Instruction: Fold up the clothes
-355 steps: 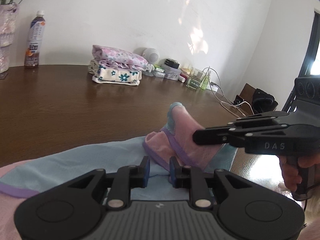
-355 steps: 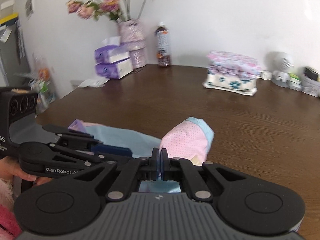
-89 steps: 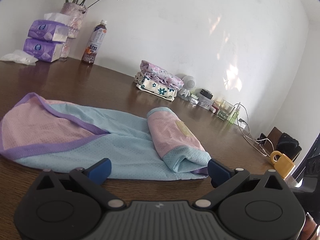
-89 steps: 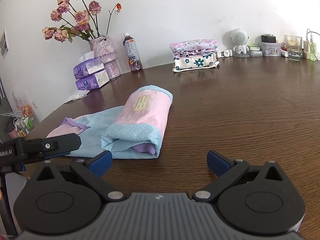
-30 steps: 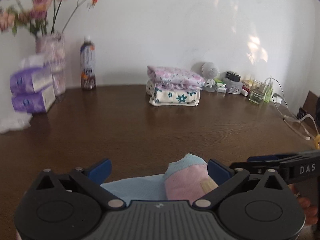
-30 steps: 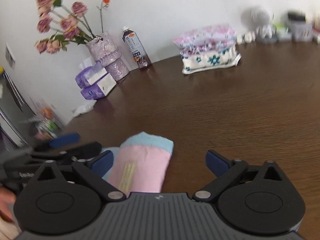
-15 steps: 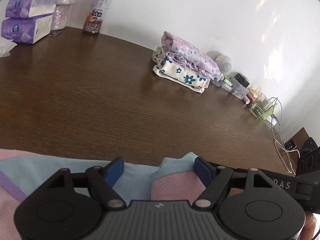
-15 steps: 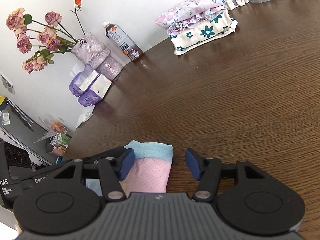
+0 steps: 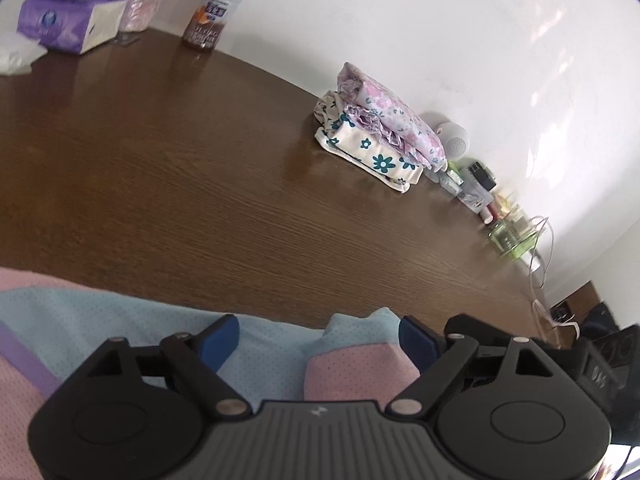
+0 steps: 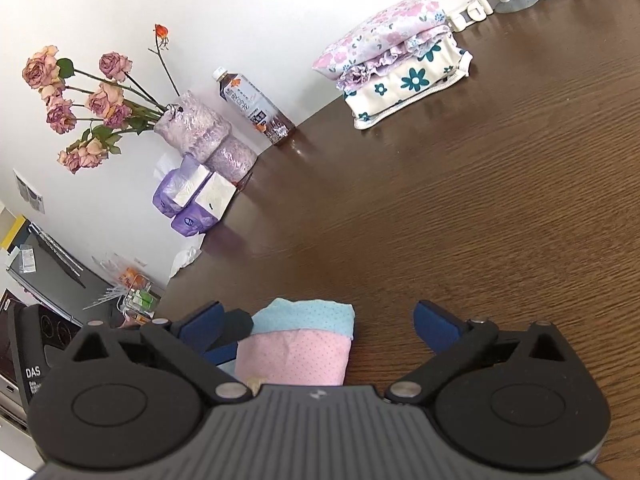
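Left wrist view: both claws gape wide over a half-rolled garment (image 9: 360,364) on the dark wood-grain bench (image 9: 180,168).
Left claw (image 9: 320,338) and right claw (image 10: 316,322) grip nothing. The dotted mesh cloth, pink with pale-blue and purple bands, lies at the near edge, its rolled end pointing away toward a stack of folded floral clothes (image 10: 394,74).

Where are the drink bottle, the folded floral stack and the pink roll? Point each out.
drink bottle (image 10: 256,108), right wrist view, on its label.
folded floral stack (image 10: 400,76), right wrist view, on the front of the flowered layers.
pink roll (image 10: 296,354), right wrist view, on its dotted pink top.
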The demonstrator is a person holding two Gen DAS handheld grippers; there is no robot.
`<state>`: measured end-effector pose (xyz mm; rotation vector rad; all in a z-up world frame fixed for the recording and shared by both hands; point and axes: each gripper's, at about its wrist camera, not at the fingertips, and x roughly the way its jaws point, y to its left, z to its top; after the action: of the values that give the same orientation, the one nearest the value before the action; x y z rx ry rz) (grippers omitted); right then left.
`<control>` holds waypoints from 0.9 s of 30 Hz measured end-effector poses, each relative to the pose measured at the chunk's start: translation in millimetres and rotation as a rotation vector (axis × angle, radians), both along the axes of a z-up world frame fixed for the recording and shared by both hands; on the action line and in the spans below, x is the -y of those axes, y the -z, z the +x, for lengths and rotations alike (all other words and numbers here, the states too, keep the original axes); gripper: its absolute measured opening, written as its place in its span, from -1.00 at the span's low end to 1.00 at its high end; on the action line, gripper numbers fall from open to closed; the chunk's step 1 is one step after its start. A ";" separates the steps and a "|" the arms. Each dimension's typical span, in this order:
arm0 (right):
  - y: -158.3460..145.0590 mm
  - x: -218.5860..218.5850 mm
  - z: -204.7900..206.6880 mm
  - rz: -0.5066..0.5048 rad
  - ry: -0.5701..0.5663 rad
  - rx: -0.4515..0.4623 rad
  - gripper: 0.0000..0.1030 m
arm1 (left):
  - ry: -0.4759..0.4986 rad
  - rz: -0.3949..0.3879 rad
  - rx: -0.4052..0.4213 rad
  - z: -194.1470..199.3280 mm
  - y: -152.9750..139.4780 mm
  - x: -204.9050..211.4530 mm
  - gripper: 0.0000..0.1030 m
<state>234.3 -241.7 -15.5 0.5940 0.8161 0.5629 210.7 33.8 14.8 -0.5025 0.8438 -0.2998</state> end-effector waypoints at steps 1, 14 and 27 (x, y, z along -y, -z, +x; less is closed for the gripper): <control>1.1 -0.5 0.5 0.005 -0.009 -0.005 1.00 | 0.000 -0.003 0.002 -0.2 0.1 -0.1 0.68; 4.7 -4.2 1.5 0.017 -0.008 -0.023 0.46 | 0.006 0.007 0.024 -0.8 -0.5 4.5 0.24; 11.9 -21.5 1.4 -0.010 -0.009 -0.050 -0.42 | 0.018 -0.017 0.011 -0.6 4.1 4.8 -0.65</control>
<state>235.7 -220.2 -27.4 0.5972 0.8683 0.5533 210.1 28.9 10.7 -0.5088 0.8366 -0.3264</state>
